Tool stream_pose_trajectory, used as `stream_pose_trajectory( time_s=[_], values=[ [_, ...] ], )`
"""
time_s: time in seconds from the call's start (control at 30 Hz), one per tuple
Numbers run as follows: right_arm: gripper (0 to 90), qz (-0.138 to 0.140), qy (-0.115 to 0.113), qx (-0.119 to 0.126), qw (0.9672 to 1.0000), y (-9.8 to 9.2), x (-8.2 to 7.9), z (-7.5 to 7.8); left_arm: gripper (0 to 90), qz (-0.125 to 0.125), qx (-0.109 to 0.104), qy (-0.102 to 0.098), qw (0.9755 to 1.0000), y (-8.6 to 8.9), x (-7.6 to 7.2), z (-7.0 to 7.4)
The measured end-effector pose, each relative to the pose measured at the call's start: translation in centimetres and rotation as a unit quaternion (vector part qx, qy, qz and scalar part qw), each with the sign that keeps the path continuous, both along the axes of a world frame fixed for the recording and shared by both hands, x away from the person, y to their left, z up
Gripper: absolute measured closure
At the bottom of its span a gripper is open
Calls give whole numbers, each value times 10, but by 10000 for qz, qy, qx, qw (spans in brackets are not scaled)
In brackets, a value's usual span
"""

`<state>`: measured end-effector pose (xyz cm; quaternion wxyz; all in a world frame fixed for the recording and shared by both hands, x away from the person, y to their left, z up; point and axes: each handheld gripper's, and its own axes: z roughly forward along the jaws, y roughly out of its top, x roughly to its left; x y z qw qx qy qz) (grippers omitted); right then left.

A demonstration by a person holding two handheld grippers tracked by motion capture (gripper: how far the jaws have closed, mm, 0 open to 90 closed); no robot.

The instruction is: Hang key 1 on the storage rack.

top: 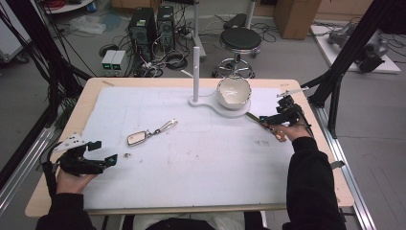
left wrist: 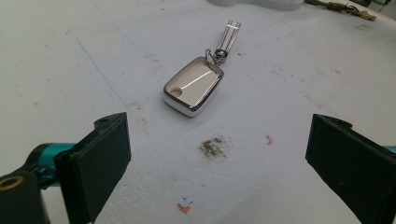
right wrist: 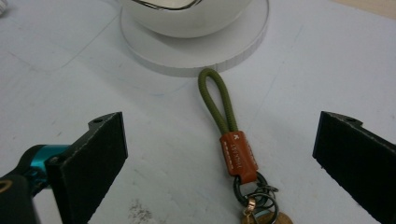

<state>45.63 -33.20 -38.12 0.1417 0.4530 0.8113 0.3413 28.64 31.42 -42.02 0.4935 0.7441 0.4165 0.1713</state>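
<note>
A shiny silver car-key fob (top: pixel 137 138) (left wrist: pixel 193 87) with a metal clip strap (top: pixel 165 127) (left wrist: pixel 229 36) lies on the white mat, left of centre. My left gripper (top: pixel 106 153) (left wrist: pixel 217 165) rests open near the mat's left edge, jaws wide apart, the fob a short way ahead of them. An olive cord keychain (right wrist: pixel 218 100) with a brown leather tab (right wrist: pixel 239 153) and metal rings (right wrist: pixel 256 196) lies by the white bowl (top: pixel 234 91) (right wrist: pixel 184 14). My right gripper (top: pixel 270 120) (right wrist: pixel 219 154) is open, jaws either side of the keychain (top: pixel 268 127), not touching it.
The bowl sits on a white round base (top: pixel 225 108) (right wrist: pixel 196 53) with an upright white post (top: pixel 196 72). The white mat (top: pixel 191 163) covers most of the wooden table (top: pixel 91 91). A small dark speck (top: pixel 127 155) lies near the left gripper. A stool (top: pixel 239 40) and computers stand beyond the table.
</note>
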Motion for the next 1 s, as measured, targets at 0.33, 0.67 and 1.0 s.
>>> stream_pose_trajectory(
  time_s=[0.33,0.67,1.0],
  values=[
    [55,-33,279,109,9995,-16,17,-15,71,2,-24,15,10000,0,0,0],
    [274,72,483,-245,9985,-11,22,-27,72,-25,-14,25,10000,0,1,-1],
    [407,54,664,-390,9970,-3,28,-34,72,-24,15,50,10000,-1,1,-1]
  ],
)
